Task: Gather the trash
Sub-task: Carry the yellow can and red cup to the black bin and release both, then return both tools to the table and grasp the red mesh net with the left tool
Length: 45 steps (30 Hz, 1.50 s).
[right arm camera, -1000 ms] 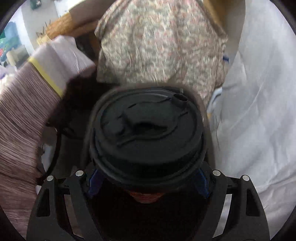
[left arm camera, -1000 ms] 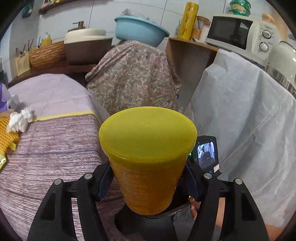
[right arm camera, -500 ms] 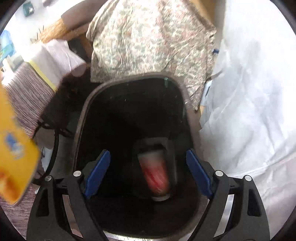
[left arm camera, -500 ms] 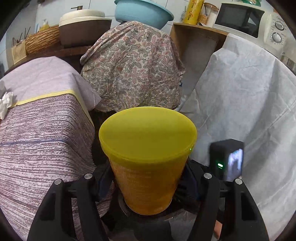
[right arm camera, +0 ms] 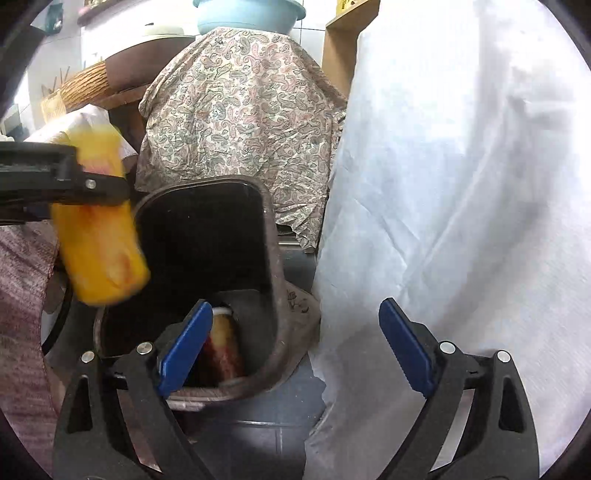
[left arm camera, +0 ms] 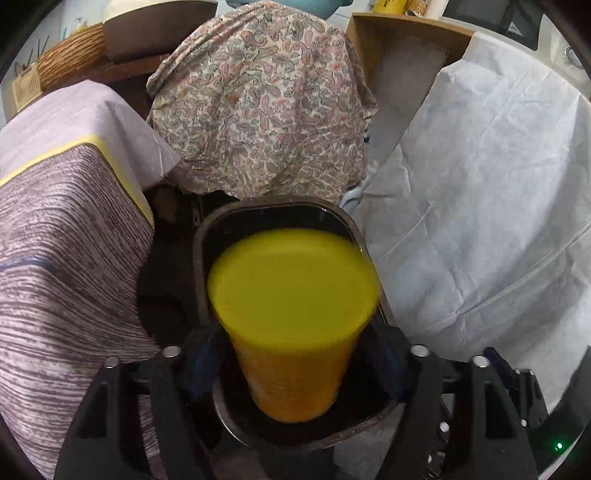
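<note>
A yellow lidded cup [left arm camera: 295, 295] hangs blurred between the pads of my left gripper [left arm camera: 295, 350], right above the open dark bin [left arm camera: 207, 236]. The jaws are opening, and a gap shows between each pad and the cup's sides. In the right wrist view the same yellow cup [right arm camera: 99, 240] shows blurred at the left, over the bin's [right arm camera: 271, 240] left edge, with a left gripper finger across it. A red cup [right arm camera: 221, 347] lies at the bin's bottom. My right gripper [right arm camera: 295, 306] is beside the bin's right rim, its jaws opening with nothing between them.
A paisley cloth [left arm camera: 258, 103] covers something behind the bin. White sheeting [left arm camera: 480, 203] drapes the right side. A purple striped cloth [left arm camera: 62, 258] hangs over the table at the left. A wicker basket [left arm camera: 66, 62] and a blue basin [right arm camera: 251, 13] stand on the back shelf.
The black-lidded red cup left my right gripper and fell into the bin; that gripper widened and shifted right. My left gripper came down over the bin and its jaws spread.
</note>
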Tool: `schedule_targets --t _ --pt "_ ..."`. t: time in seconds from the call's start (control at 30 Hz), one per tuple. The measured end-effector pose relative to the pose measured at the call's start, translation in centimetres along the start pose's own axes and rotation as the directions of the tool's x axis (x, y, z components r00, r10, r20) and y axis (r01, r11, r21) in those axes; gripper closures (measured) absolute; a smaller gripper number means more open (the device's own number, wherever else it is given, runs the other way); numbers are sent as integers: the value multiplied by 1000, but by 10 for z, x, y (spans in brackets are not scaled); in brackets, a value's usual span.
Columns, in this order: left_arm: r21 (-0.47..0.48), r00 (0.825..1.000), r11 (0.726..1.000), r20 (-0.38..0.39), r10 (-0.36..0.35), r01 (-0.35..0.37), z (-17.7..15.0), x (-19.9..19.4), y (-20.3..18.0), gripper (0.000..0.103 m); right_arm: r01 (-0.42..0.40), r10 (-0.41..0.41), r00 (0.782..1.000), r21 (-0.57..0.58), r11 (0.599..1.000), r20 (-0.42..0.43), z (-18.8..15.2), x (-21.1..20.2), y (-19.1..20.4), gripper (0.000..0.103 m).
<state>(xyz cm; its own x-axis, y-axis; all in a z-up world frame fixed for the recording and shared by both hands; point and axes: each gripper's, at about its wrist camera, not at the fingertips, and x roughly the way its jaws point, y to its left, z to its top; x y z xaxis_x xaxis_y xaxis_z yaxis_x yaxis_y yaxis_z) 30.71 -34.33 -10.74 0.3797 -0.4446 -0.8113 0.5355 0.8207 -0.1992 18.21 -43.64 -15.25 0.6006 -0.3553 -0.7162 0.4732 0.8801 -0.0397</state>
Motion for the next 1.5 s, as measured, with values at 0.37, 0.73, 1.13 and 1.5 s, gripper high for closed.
schedule_targets --t 0.37,0.73,1.13,1.5 --pt "84 984 996 179 -10 -5 -14 -75 -9 14 -53 53 999 46 998 9 -1 -16 -3 12" --pt "-24 921 994 376 105 -103 -58 -205 87 10 -291 290 949 -11 957 123 24 -67 50 12" --pt "-258 857 909 324 401 -328 -115 -266 219 28 -510 547 827 -237 827 129 52 -122 155 12" --pt "-322 881 895 258 397 -308 -78 -257 297 36 -561 654 754 -454 692 66 73 -160 248 12"
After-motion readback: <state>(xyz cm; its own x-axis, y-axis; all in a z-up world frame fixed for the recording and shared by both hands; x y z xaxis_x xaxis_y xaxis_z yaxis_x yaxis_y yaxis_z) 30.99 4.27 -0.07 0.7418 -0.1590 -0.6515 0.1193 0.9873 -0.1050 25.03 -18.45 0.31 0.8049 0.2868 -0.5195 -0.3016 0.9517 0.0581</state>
